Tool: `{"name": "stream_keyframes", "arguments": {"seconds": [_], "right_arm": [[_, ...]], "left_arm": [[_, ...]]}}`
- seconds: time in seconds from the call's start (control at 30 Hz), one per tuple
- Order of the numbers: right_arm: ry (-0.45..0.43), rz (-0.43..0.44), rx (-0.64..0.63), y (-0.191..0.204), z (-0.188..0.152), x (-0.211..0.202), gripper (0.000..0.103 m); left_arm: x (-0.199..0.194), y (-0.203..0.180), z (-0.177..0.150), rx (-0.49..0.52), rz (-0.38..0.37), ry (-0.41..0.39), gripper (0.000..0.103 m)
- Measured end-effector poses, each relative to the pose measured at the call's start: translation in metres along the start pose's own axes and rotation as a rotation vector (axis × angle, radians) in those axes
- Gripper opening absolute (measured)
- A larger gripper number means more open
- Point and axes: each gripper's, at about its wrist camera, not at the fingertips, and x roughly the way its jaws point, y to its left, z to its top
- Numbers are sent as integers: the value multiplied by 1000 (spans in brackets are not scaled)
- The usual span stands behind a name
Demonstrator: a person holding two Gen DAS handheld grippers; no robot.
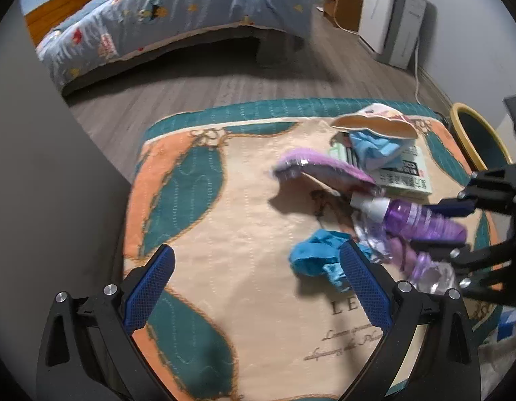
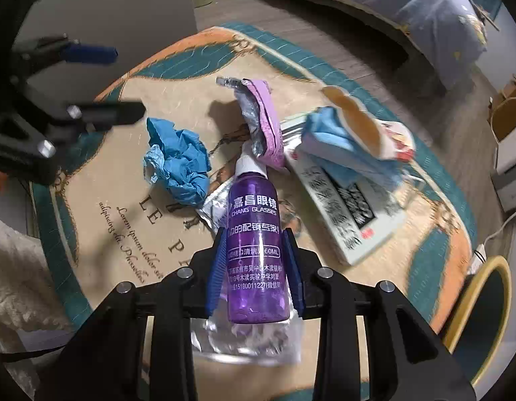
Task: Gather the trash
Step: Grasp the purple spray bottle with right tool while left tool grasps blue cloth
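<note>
The right tool (image 2: 254,267) is clenched on the purple bottle (image 2: 254,234), its blue pads pressed against the two sides of the lower half, near the base. The bottle's long axis runs straight out ahead along the fingers, white cap (image 2: 249,163) at the far end, base back toward the tool body, so the grip sits across the width rather than along the length. It lies low over the rug (image 1: 224,220), with a crinkled clear wrapper (image 2: 248,341) directly beneath it, touching or nearly so; I cannot tell whether the bottle has left the rug. To my eye the next move turns on the bin (image 2: 482,304), whose yellow rim shows off to the right of this tool and a little behind the fingertips, so the bottle would have to swing sideways that way, cap leading or trailing. The left tool (image 1: 258,284) hangs released, jaws wide and holding nothing, pointing down at the rug. The blue wad (image 1: 319,259) lies just ahead of its right-hand finger, partly hidden by it, making this the nearer tool for that piece. Further ahead of both tools lie a purple pouch (image 1: 325,170), a box (image 1: 405,177) and a blue mask (image 1: 375,147), piled close together
</note>
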Motion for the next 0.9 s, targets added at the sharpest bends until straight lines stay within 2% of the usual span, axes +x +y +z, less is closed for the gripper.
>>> {"name": "stream_keyframes", "arguments": {"seconds": [0.27,0.37,0.47,0.53,0.63,0.73,0.83,0.9], "right_arm": [[-61,6,46,-18,-13,-56,32],[-84,-26,118,-38,-25,-72,32],[-86,-67,248,-70,-37,-77,32],[-65,-94,342,-90,-43,-71,32],[-7,-160,437,-109,-52,-55,32],[28,-201,517,-124,-60,-37,32],[49,-216,580,-134,-65,-22,32],[52,-190,623,-140,-67,-15,32]], "left_arm": [[17,-24,-3,21,-85,56,98],[24,-31,-3,35,-98,73,96],[33,-36,-5,26,-112,101,94],[41,-37,-7,13,-128,129,78],[49,-40,-10,-8,-160,157,75],[51,-45,-13,17,-153,163,72],[51,-50,-14,38,-157,167,67],[50,-52,-15,41,-170,169,60]]}}
